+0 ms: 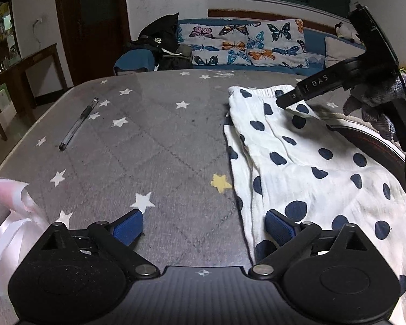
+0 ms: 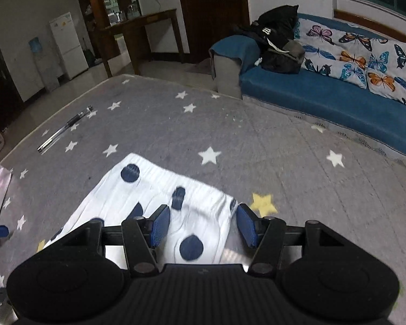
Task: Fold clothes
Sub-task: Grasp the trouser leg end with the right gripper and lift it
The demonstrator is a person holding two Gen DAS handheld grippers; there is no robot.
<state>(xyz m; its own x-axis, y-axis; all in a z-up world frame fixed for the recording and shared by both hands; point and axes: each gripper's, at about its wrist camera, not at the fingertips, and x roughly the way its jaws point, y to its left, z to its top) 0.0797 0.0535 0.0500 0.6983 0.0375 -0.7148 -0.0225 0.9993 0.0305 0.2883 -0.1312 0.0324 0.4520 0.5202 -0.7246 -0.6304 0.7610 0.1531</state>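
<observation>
White muslin shorts with navy dots [image 1: 305, 162] lie flat on the grey star-print table [image 1: 154, 135], toward its right edge, elastic waistband pointing at the far edge. A pen [image 1: 78, 124] lies well apart near the far-left corner, and pale pink cloth [image 1: 10, 216] sits at the near-left corner.

The left tool [image 1: 204, 226] has its blue pads spread apart and holds nothing; one pad hangs over the shorts' near left edge. The right tool [image 2: 203, 226] is also parted and grips nothing, though the waistband [image 2: 186, 181] lies under the gap between its pads.

The step in hand looks like taking hold for a fold. To do it well, each tool should close on both fabric layers at an edge, waistband and hem, lift together, and keep the cloth taut so no crease forms.
</observation>
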